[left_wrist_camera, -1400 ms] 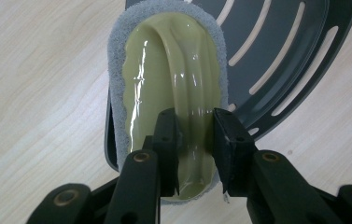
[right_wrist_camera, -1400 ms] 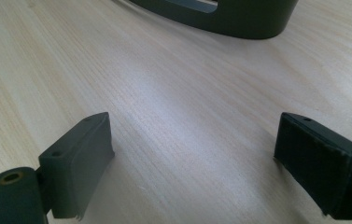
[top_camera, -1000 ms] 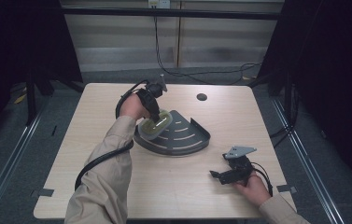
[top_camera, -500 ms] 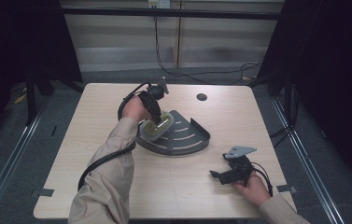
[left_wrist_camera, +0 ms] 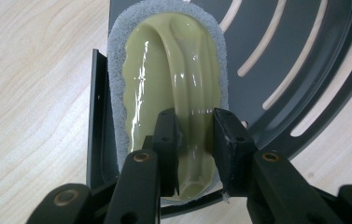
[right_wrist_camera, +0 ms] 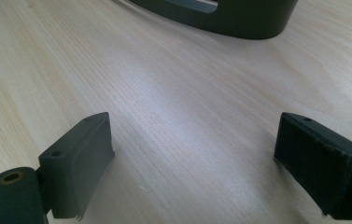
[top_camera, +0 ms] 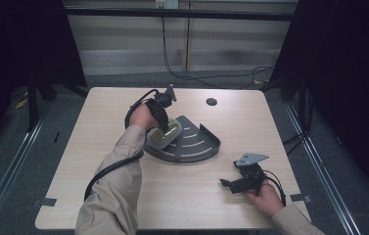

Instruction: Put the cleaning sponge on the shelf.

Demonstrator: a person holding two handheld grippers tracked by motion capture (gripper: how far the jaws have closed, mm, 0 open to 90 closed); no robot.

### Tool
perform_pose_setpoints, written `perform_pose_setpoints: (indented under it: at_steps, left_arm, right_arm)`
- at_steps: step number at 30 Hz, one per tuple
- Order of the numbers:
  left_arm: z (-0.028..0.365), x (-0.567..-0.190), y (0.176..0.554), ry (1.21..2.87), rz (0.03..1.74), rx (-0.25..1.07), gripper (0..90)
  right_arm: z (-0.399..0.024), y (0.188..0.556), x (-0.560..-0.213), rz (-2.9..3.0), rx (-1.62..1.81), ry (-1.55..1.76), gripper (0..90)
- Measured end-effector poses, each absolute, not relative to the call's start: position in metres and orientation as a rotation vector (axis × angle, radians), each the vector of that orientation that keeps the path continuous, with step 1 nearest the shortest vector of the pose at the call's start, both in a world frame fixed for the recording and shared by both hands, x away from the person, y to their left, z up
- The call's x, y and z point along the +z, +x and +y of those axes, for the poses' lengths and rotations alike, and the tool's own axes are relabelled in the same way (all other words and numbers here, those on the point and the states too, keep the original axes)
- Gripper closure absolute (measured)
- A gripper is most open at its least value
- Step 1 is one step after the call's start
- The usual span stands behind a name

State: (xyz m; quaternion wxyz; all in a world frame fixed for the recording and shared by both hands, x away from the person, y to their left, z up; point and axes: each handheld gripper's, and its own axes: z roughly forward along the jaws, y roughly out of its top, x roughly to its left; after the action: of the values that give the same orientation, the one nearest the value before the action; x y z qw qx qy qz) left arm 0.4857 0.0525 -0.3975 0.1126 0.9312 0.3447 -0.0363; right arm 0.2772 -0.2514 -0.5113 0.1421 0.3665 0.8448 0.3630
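reaching our left gripper (left_wrist_camera: 194, 140) down, we clamp its jaws on the scrubber's (left_wrist_camera: 173, 70) ridge over the rack (top_camera: 196, 142); our right gripper (right_wrist_camera: 197, 168) rests low on the desk (top_camera: 123, 196), jaws apart.

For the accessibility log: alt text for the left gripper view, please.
The left tool pinches the raised handle of a pale green scrubber with a white pad, lying in the corner of a dark slotted rack on a wooden table.

Beige sleeves (top_camera: 118, 191), black grippers (top_camera: 243, 182), apparently screwed
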Motion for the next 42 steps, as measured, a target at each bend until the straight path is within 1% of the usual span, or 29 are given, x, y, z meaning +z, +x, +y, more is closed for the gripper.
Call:
perform_pose_setpoints:
  at_steps: [17,42]
  left_arm:
    - [0.06,-0.413,0.489,2.751,0.994,-0.1,71.8]
    - [0.07,-0.419,0.488,2.734,1.034,-0.097,71.0]
  right_arm:
    - [-0.251,0.277,-0.511,2.438,1.05,1.056,10.9]
    - [-0.251,0.277,-0.511,2.438,1.049,1.057,10.9]
